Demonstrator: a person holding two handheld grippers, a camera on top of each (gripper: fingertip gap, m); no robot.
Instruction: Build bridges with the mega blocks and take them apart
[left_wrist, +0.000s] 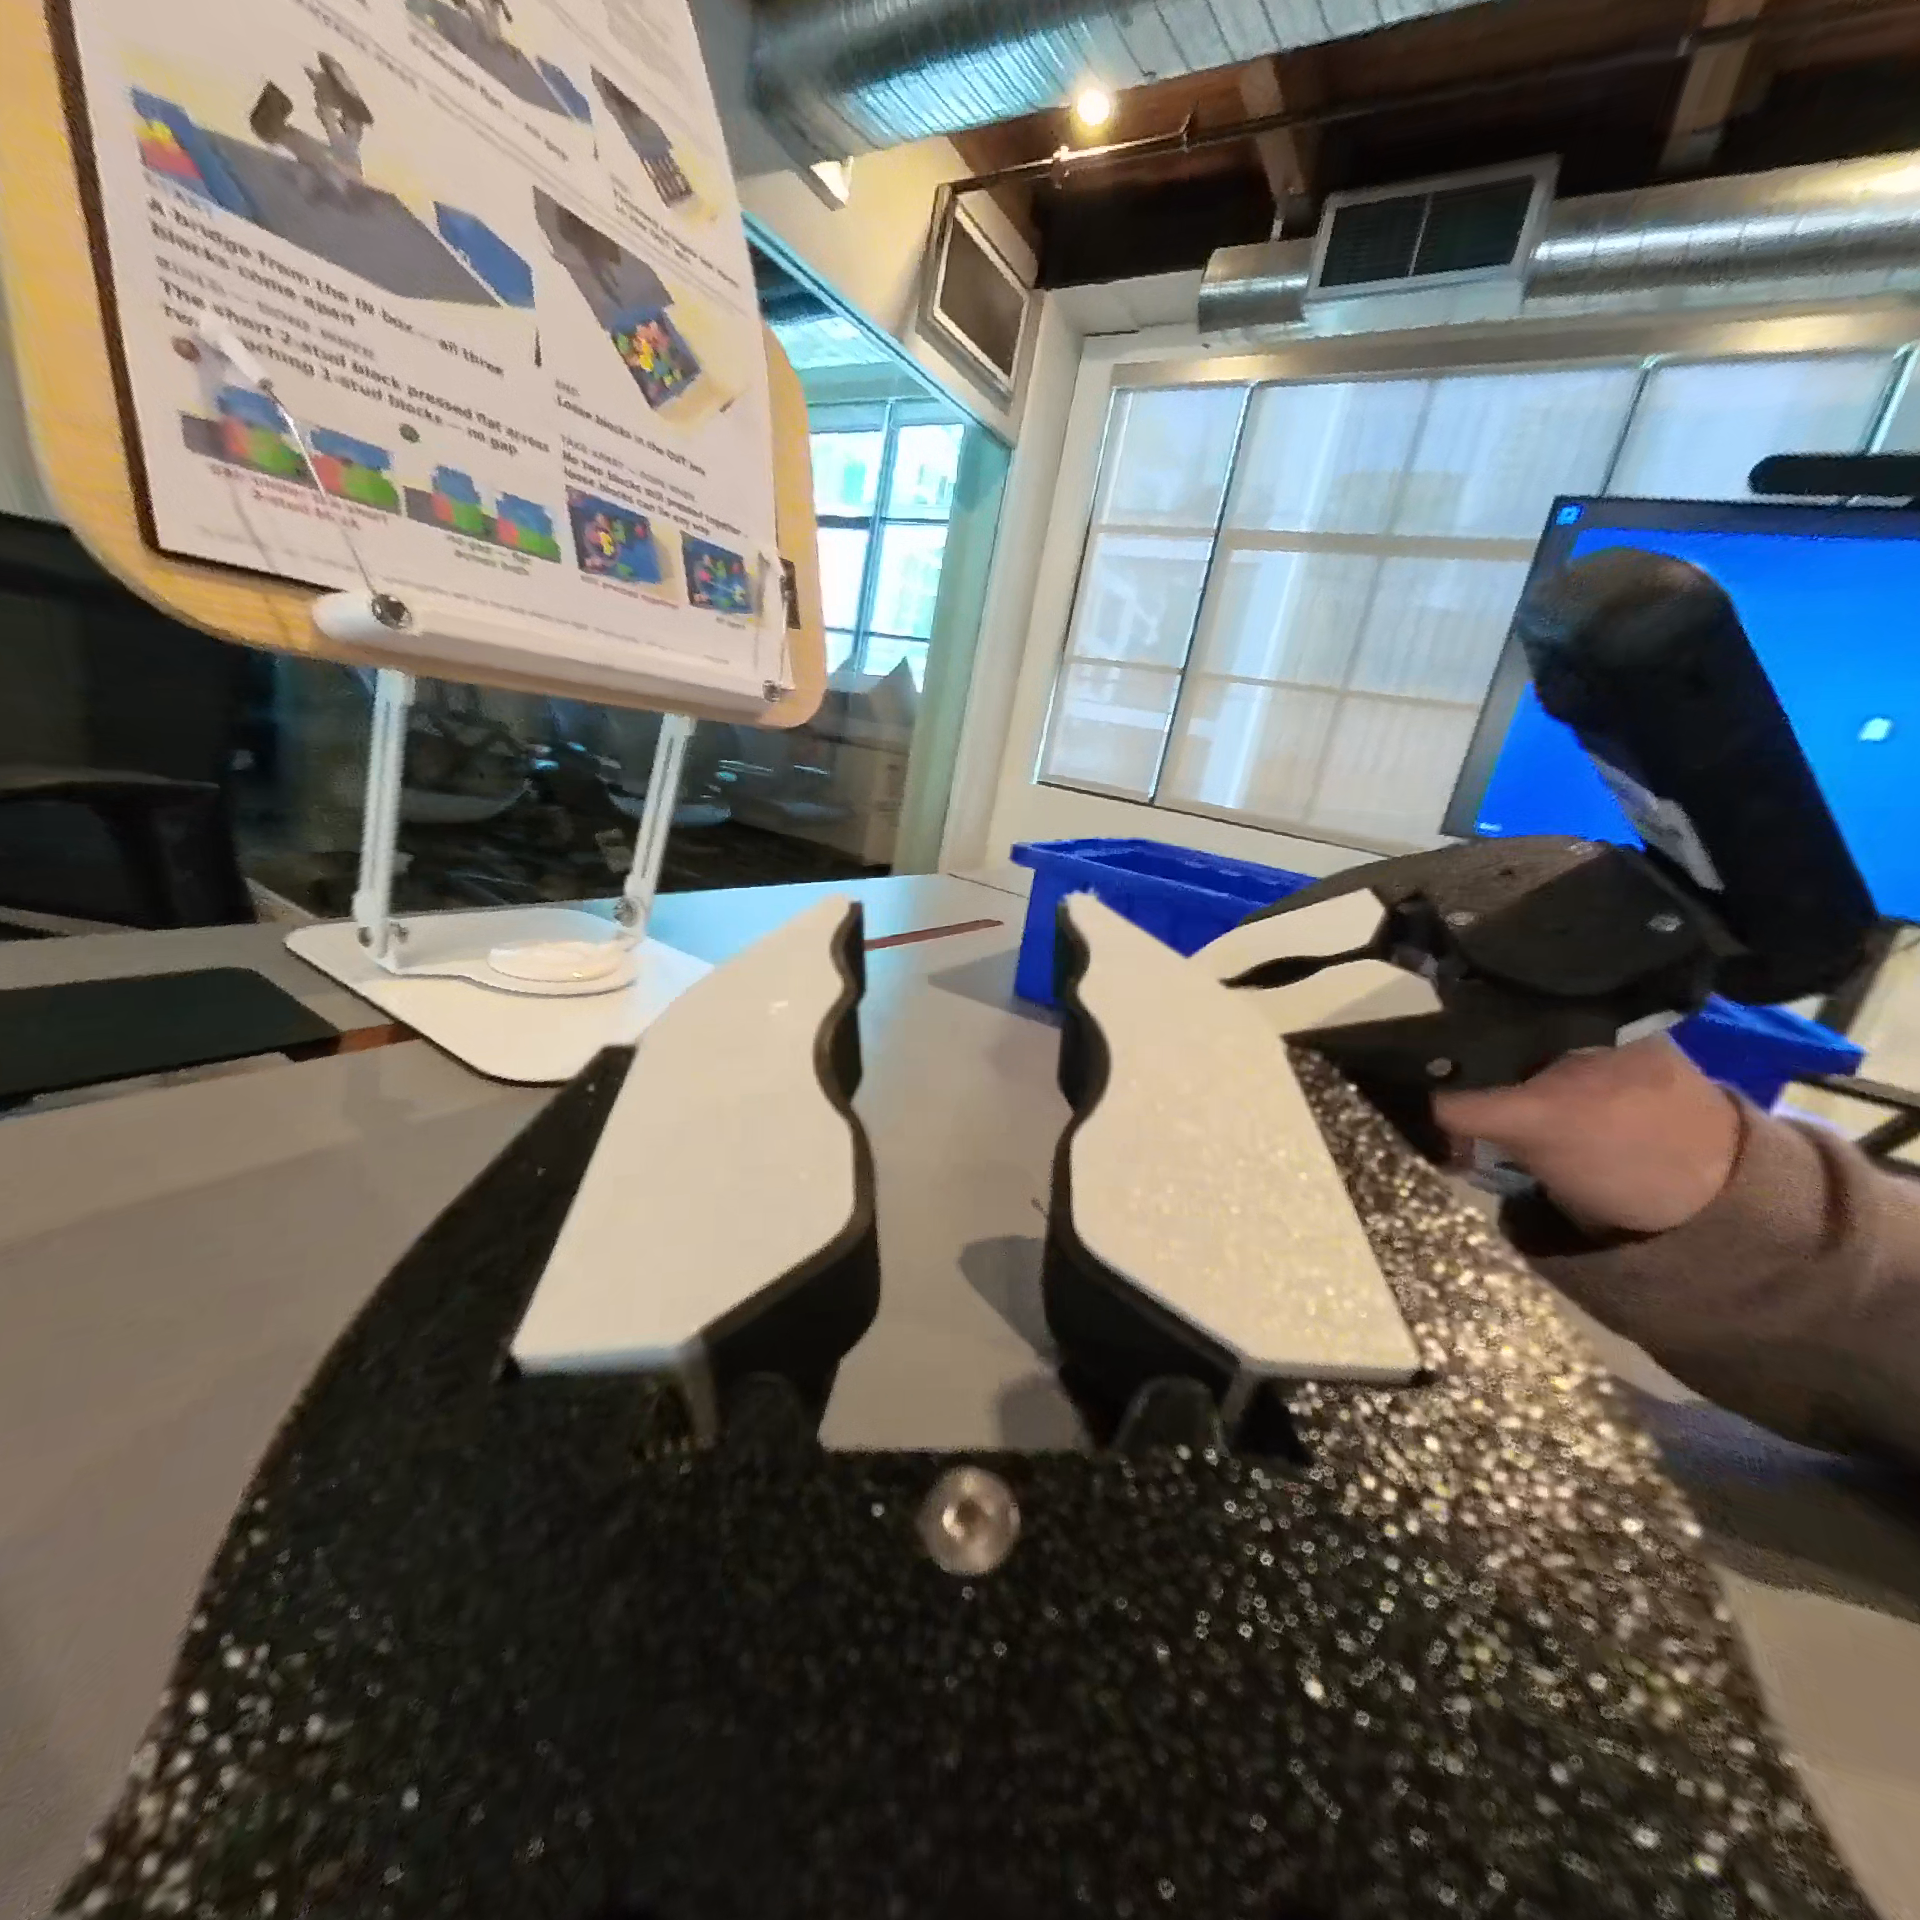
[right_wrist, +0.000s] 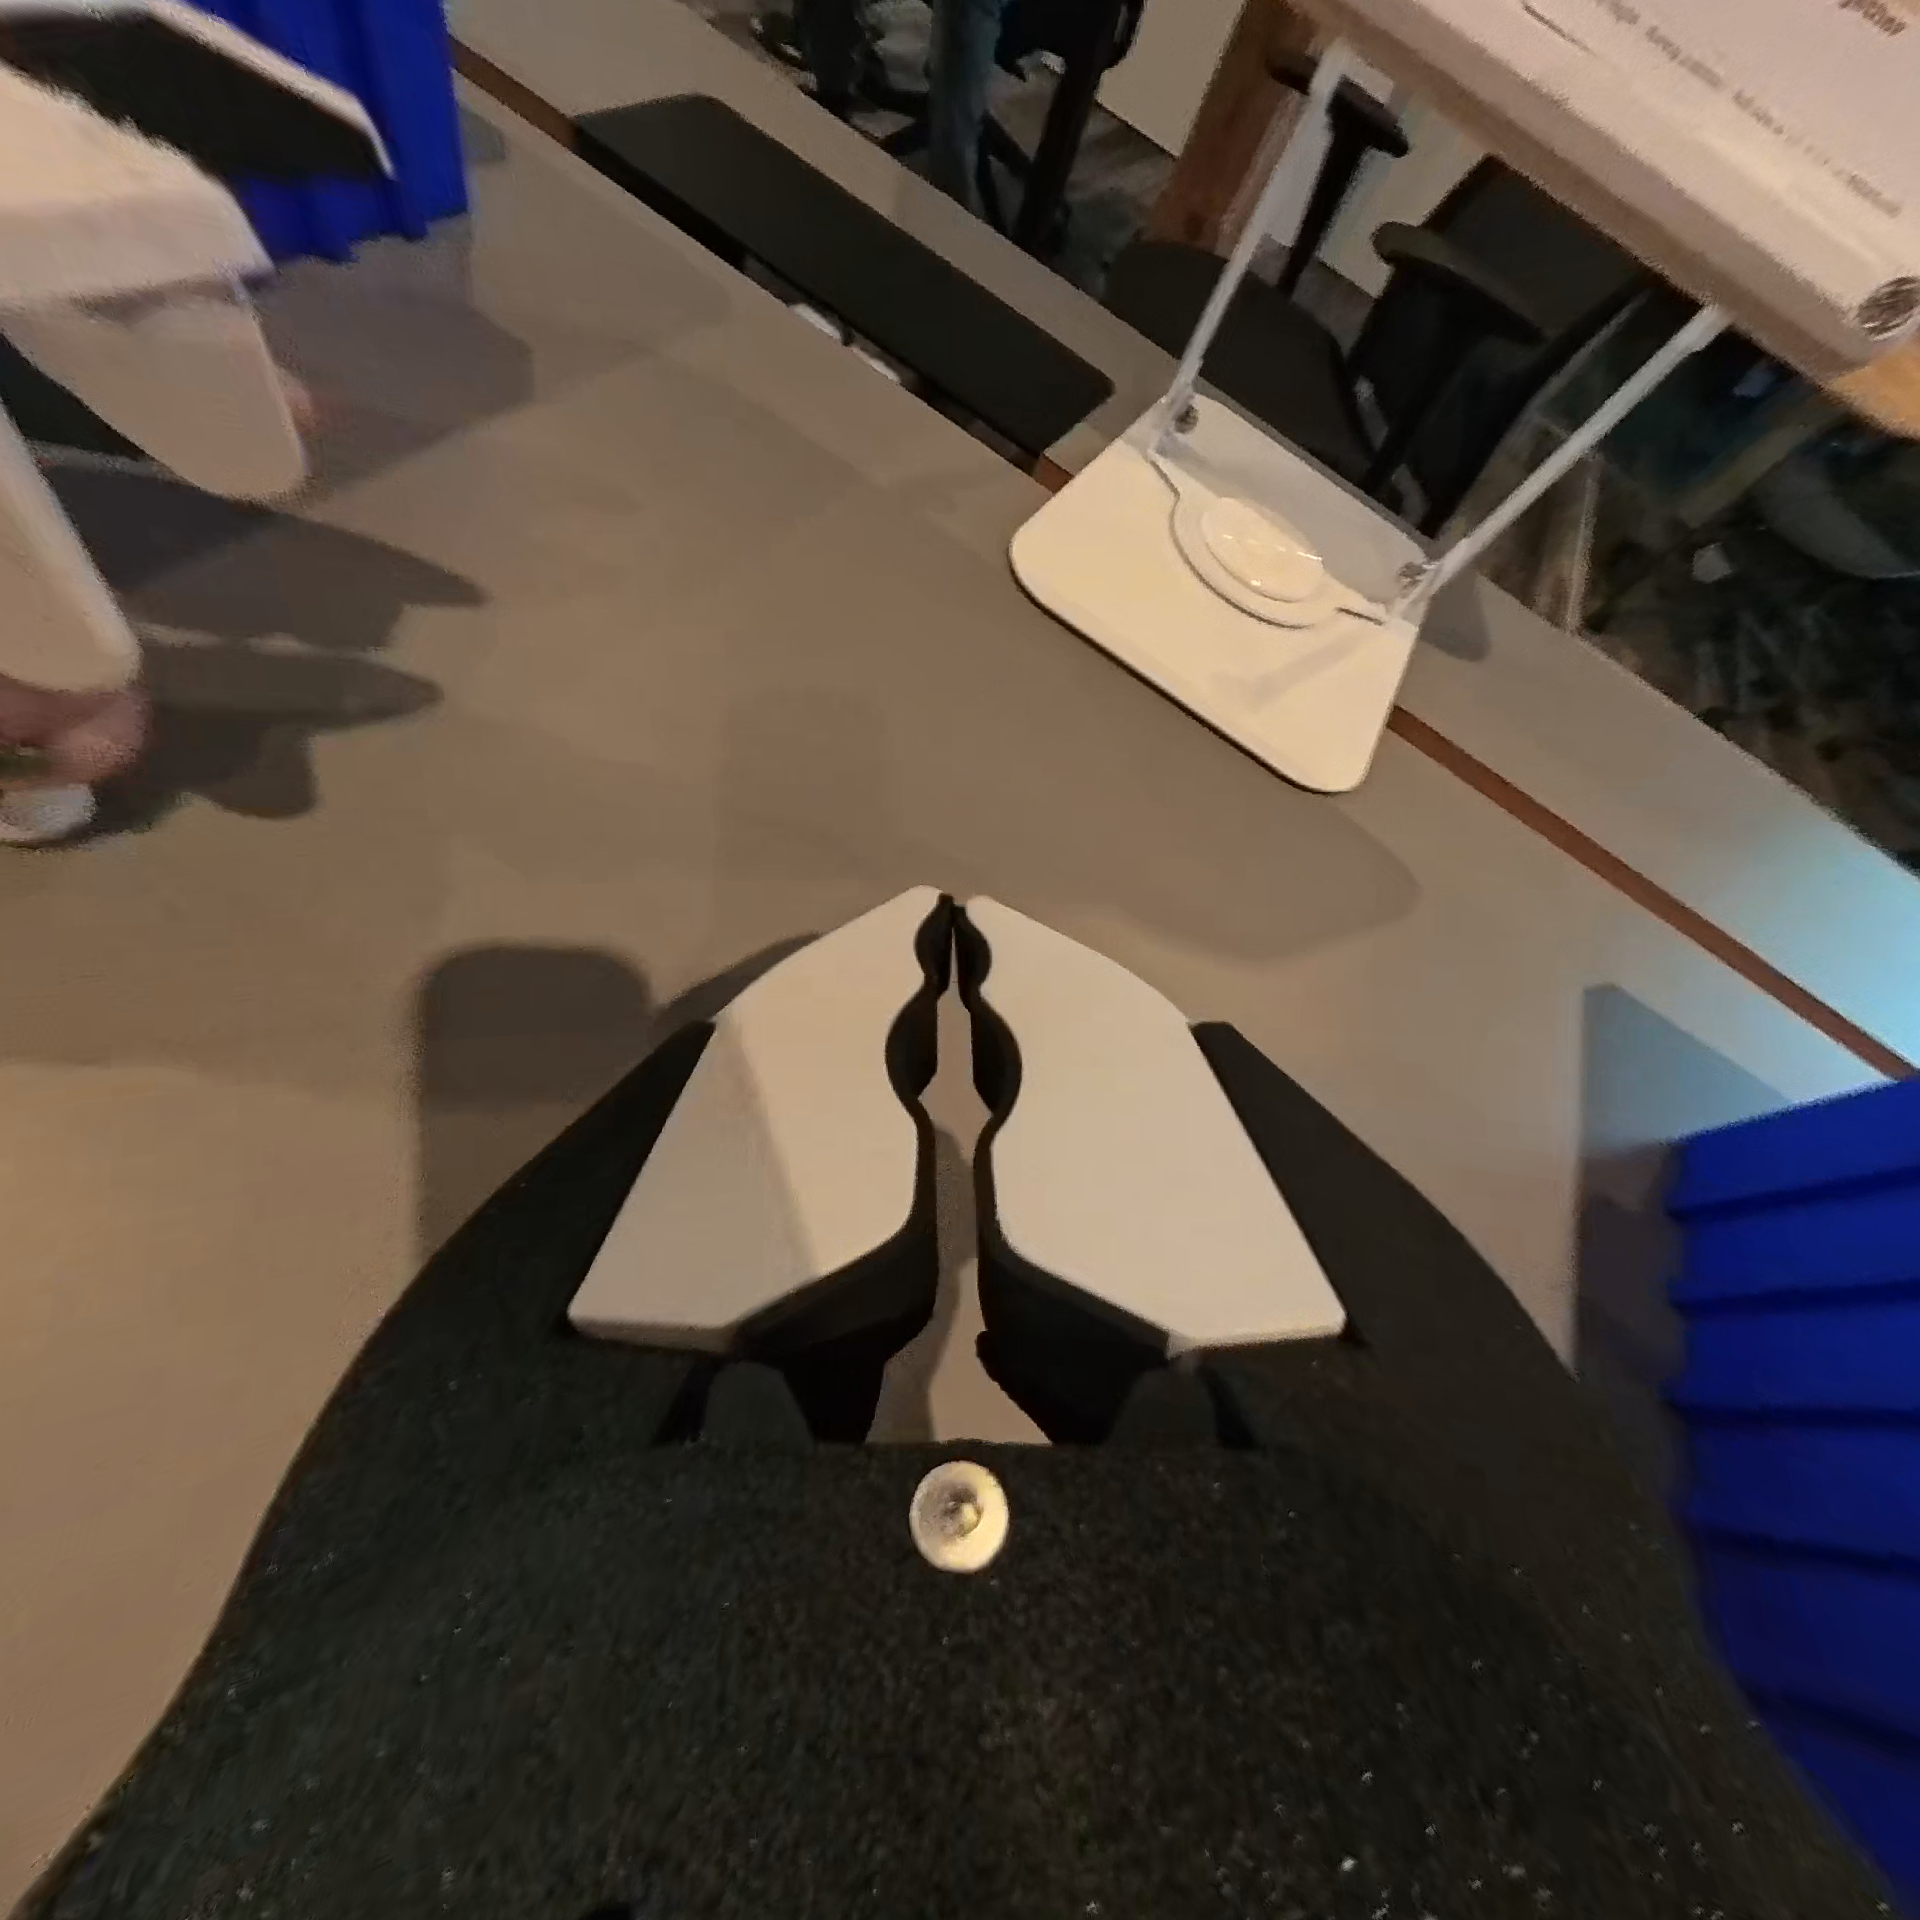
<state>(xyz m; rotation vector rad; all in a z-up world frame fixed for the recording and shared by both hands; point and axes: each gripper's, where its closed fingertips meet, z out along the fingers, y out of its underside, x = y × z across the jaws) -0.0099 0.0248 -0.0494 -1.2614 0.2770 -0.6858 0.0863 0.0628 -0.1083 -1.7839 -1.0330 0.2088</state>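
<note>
So, both claws were empty at this point and I couldn't spot a single loose block in either camera. My left claw (left_wrist: 961, 935) was released, fingers spread wide with bare grey table (left_wrist: 208, 1299) showing through the gap. Straight past its tips sat a blue bin (left_wrist: 1143, 914), with whatever was inside hidden from me by its wall. Off to the left of the tips was the white stand (left_wrist: 499, 966) holding up a printed instruction sheet (left_wrist: 416, 312) on a wooden board, tilted back above the table. To the right of that claw I could see my right claw (left_wrist: 1242, 977) from the side, with a hand (left_wrist: 1579, 1153) wrapped around its grip and a monitor (left_wrist: 1766, 707) lit blue behind it.

Over on the right wrist camera, the right claw (right_wrist: 951, 909) was clenched, tips touching, nothing pinched between them. It hung above the table (right_wrist: 623, 727), with the stand's base (right_wrist: 1216, 623) ahead and to the right of the tips. A blue bin (right_wrist: 1797, 1351) wall crowded in close on the right, and another blue bin (right_wrist: 343, 125) sat far ahead to the left. The left claw (right_wrist: 125, 239) showed as a blurry pale shape at the left edge there, too smeared to tell much.
</note>
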